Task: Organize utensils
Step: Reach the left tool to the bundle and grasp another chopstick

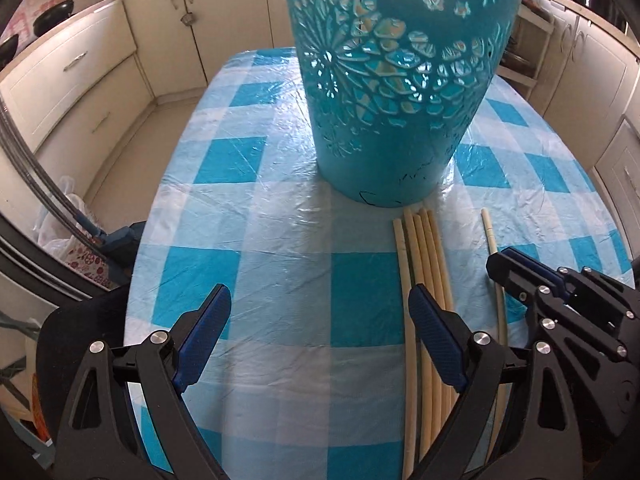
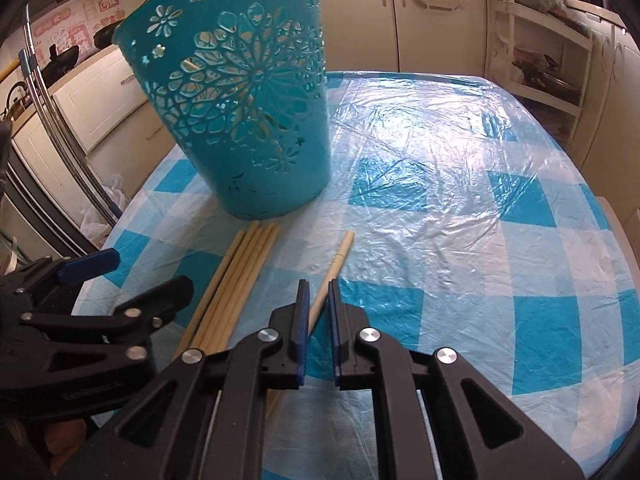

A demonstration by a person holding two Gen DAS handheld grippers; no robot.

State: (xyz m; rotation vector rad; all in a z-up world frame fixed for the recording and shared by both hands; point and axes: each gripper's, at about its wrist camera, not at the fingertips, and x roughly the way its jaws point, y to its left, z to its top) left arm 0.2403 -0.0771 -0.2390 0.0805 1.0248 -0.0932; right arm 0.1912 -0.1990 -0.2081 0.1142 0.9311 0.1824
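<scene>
A teal cut-out basket (image 1: 392, 100) (image 2: 240, 120) stands upright on the blue checked table (image 1: 280, 208) (image 2: 440, 200). Just in front of it lies a bundle of several pale chopsticks (image 1: 424, 248) (image 2: 240, 272), and a single chopstick (image 1: 490, 232) (image 2: 340, 256) lies a little to their right. My right gripper (image 2: 318, 284) (image 1: 500, 262) is shut on that single chopstick near its middle, low over the cloth. My left gripper (image 1: 320, 300) (image 2: 144, 272) hangs open left of it, its right finger above the bundle and nothing between its pads.
Cream kitchen cabinets (image 1: 80, 64) surround the table. Black pans (image 1: 52, 16) sit on the left counter. A plastic bag (image 1: 68, 220) lies on the floor by the table's left edge. An open shelf unit (image 2: 540, 60) stands at the far right.
</scene>
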